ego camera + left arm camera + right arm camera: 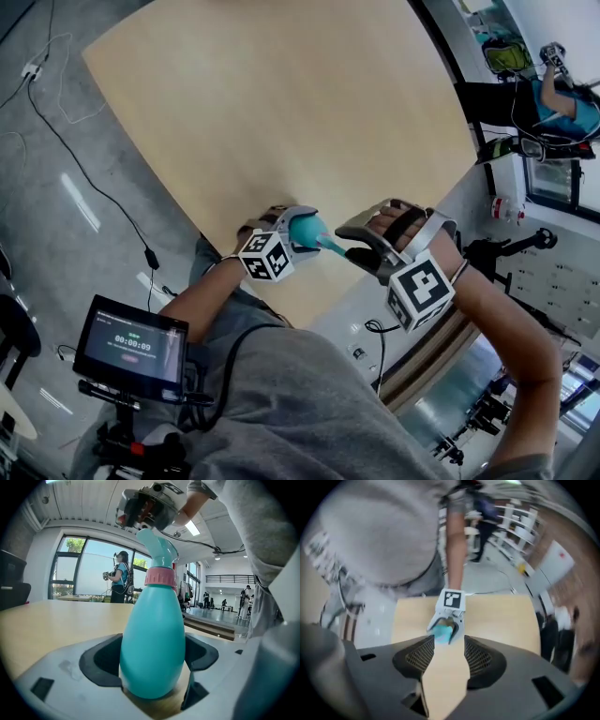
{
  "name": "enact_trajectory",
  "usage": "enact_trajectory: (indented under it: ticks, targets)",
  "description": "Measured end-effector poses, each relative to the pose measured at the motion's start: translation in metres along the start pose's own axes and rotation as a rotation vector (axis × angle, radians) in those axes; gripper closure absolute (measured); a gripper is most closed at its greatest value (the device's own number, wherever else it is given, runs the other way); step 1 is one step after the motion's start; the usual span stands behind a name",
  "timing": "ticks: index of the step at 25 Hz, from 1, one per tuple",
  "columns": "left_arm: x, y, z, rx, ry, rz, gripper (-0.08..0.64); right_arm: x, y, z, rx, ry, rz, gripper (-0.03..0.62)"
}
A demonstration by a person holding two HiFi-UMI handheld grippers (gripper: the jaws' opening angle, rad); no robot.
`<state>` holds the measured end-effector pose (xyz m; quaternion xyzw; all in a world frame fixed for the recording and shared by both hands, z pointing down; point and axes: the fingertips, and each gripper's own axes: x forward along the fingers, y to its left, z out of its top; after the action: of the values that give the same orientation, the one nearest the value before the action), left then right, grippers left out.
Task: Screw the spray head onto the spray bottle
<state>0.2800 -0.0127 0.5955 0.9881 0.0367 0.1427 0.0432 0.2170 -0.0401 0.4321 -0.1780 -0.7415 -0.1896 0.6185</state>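
Teal spray bottle [152,639] sits clamped in left gripper [302,232]; right gripper [449,654] faces it, open.

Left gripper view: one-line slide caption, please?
Left hand-held gripper clamps the teal spray bottle, pink-collared spray head on top.

I see the spray bottle [152,634] in plain teal, and its spray head [158,545] is the same teal, with a pink collar [160,577] between the two. The desk [281,112] is pale, light-brown wood. My left tool [152,660] is light grey with black pads [101,665]. My right tool [449,656] is dark grey, its pads [423,657] black with a fine mesh pattern. The left marker cube [267,255] and the right marker cube [420,291] are white with black square patterns. The shirt [309,412] is grey, the floor [56,187] is glossy grey, and the small monitor [131,342] is black-framed
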Motion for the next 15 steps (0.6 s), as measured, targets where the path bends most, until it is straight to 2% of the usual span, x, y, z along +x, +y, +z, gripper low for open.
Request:
enact_trajectory:
  ticks: [2, 3, 5, 7, 9, 13, 15]
  targets:
    - [0.0, 0.0, 0.001, 0.002, 0.0, -0.006, 0.192, 0.004, 0.005, -0.013, -0.398, 0.111, -0.02, 0.393]
    - [0.0, 0.0, 0.001, 0.002, 0.001, -0.009, 0.192, 0.008, 0.013, -0.016, -0.536, 0.129, 0.004, 0.393]
    - [0.001, 0.0, 0.002, 0.001, 0.001, -0.012, 0.192, 0.015, 0.029, -0.013, -0.718, 0.101, 0.052, 0.393]
    - [0.002, 0.0, 0.003, 0.003, 0.002, -0.016, 0.192, 0.022, 0.041, -0.005, -0.824, 0.052, 0.078, 0.393]
    - [0.003, -0.001, 0.004, 0.006, 0.005, -0.022, 0.192, 0.026, 0.049, -0.003, -0.881, 0.022, 0.119, 0.393]
    - [0.005, -0.003, 0.006, 0.008, 0.005, -0.033, 0.192, 0.018, 0.041, -0.021, -0.94, 0.058, 0.19, 0.393]
    - [0.005, -0.003, 0.006, 0.01, 0.007, -0.038, 0.192, 0.017, 0.033, -0.028, -0.95, 0.072, 0.19, 0.393]
